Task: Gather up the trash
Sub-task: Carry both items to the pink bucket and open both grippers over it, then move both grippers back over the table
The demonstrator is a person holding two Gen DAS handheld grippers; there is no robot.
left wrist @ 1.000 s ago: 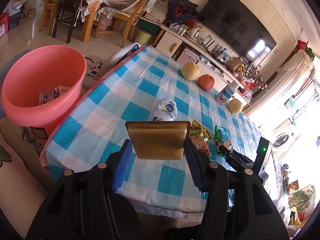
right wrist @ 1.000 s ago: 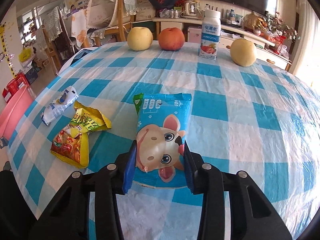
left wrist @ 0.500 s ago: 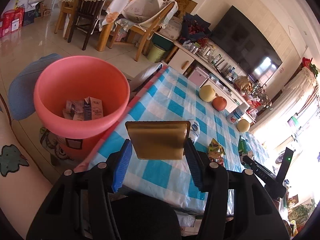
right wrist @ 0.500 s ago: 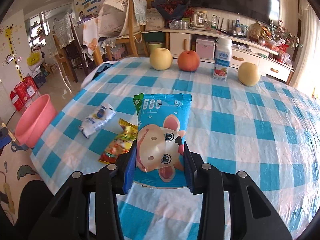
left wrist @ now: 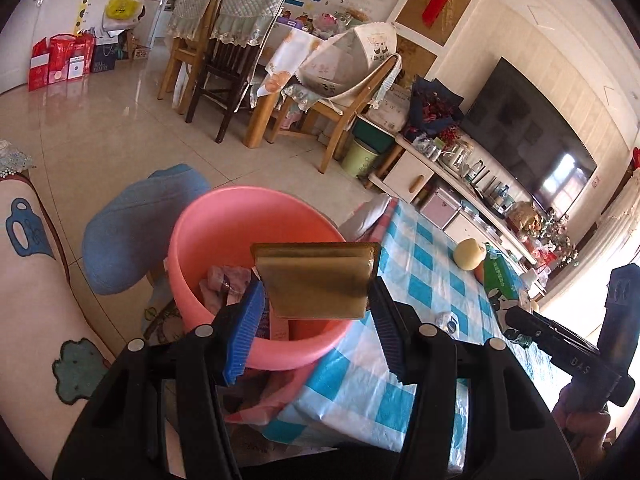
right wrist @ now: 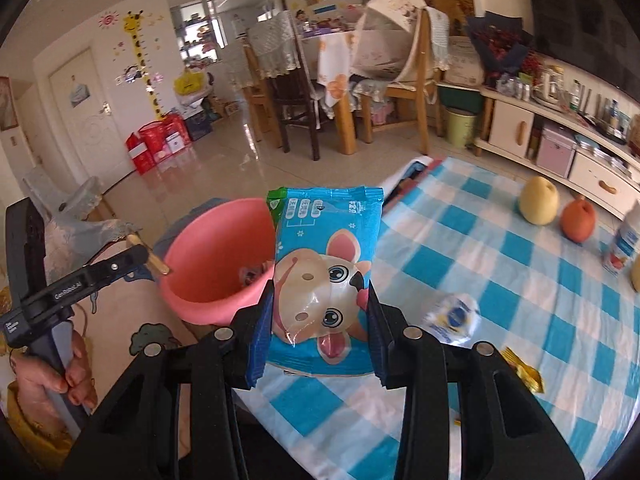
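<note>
Gold-brown flat packet (left wrist: 318,280) clamped between the blue pads (left wrist: 247,324) of the left gripper (left wrist: 316,330), held up over the open mouth of the pink bucket (left wrist: 224,224). Same packet seen edge-on in the right wrist view as a thin tan strip (right wrist: 156,265) poking from the left gripper (right wrist: 136,258), just beside the bucket rim (right wrist: 208,312). Crumpled wrappers (left wrist: 226,284) already lying in the bucket's bottom.

Blue snack bag with a cartoon cow face (right wrist: 326,272) pinched upright between the blue pads (right wrist: 260,336) of the right gripper (right wrist: 320,336), over the table edge, beside the bucket. From the left wrist view, the right gripper (left wrist: 510,316) visible at far right, with the bag's green and white edge (left wrist: 498,280) showing.

On the blue-and-white checked tablecloth (right wrist: 500,272): a crumpled white and blue wrapper (right wrist: 454,318), blurred, and a yellow wrapper (right wrist: 522,370) near the right edge. Farther back, a yellow pear (right wrist: 539,206), a red-orange apple (right wrist: 578,220) and a small drink bottle (right wrist: 624,240), partly cut off.

A hand (right wrist: 60,376) gripping the left tool's handle at lower left.
</note>
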